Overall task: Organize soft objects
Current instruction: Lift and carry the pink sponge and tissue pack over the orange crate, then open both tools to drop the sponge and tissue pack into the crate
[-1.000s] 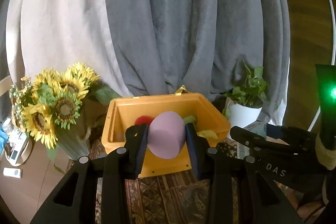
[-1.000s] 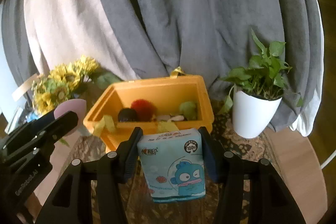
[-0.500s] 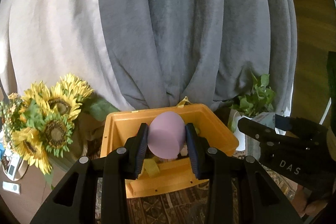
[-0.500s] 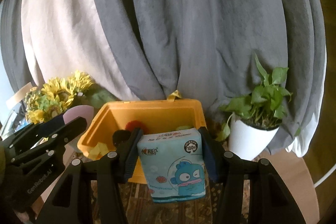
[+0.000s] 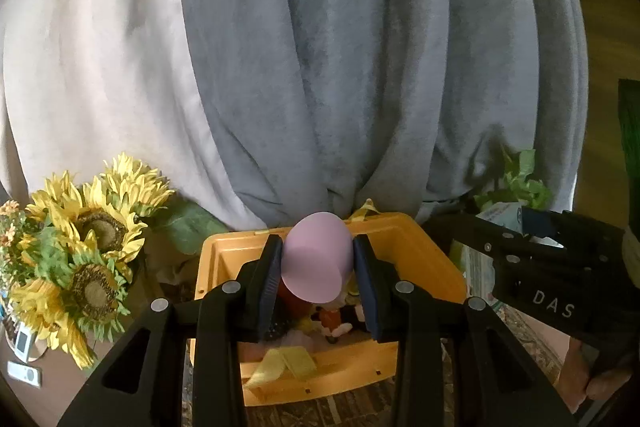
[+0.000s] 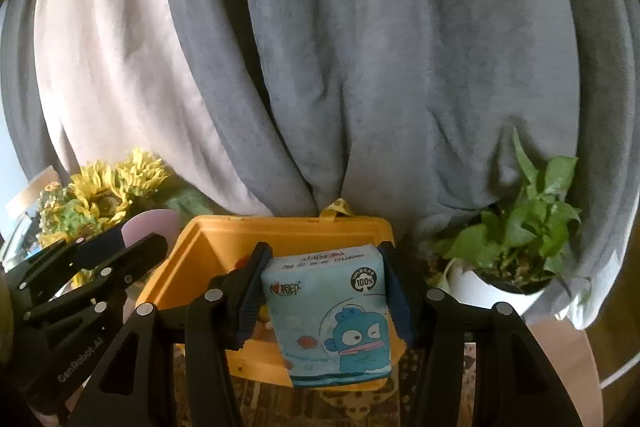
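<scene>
Seemingly smooth lilac sponge point(image 5: 318, 255), egg-shaped

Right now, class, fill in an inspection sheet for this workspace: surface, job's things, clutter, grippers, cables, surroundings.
Surface: patterned cloth under the bin.
Job's things: orange bin holding small soft items; pink sponge; tissue pack.
Clutter: small white devices at far left.
Grippers: left gripper shut on pink sponge; right gripper shut on tissue pack.
Cables: nothing seen.
Surroundings: grey and white curtains, sunflowers, potted plant.
</scene>
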Motion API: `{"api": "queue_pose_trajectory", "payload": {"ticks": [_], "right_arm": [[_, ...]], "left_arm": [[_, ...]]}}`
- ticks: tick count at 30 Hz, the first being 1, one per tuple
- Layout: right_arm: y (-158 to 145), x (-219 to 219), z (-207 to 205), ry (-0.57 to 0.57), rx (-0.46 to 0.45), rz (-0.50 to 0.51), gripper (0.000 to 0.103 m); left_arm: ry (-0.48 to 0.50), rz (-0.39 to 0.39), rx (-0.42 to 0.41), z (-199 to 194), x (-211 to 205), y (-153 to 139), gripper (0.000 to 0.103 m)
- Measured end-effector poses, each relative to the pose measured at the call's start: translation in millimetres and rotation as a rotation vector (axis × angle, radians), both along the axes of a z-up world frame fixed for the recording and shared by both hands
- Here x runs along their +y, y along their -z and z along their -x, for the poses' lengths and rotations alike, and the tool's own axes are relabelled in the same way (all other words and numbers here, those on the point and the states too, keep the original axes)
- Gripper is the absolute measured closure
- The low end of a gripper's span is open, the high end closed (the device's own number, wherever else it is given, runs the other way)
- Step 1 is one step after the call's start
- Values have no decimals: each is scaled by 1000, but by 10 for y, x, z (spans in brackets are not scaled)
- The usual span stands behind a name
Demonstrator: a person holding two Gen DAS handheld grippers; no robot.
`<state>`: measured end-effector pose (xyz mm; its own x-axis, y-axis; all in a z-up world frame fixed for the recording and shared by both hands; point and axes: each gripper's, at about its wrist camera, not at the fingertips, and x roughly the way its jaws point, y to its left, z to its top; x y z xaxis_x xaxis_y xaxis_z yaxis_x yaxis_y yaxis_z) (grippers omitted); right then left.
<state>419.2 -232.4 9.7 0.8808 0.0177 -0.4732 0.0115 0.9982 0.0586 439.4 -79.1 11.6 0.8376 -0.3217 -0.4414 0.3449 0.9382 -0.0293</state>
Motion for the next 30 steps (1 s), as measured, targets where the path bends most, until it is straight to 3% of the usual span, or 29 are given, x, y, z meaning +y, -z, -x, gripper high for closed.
{"api": "queue_pose_trajectory", "payload": {"ticks": [11, 20, 30], "right_arm": [[146, -13, -523, -37, 62, -11, 48], [451, -47, -976, -58, 190, -30, 48], [741, 8, -1316, -65, 330, 8, 48]], "left_arm": [[9, -40, 108, -532, -83, 234, 67], [7, -87, 252, -932, -148, 556, 67], [11, -137, 346, -1112, -207, 840, 65]]}}
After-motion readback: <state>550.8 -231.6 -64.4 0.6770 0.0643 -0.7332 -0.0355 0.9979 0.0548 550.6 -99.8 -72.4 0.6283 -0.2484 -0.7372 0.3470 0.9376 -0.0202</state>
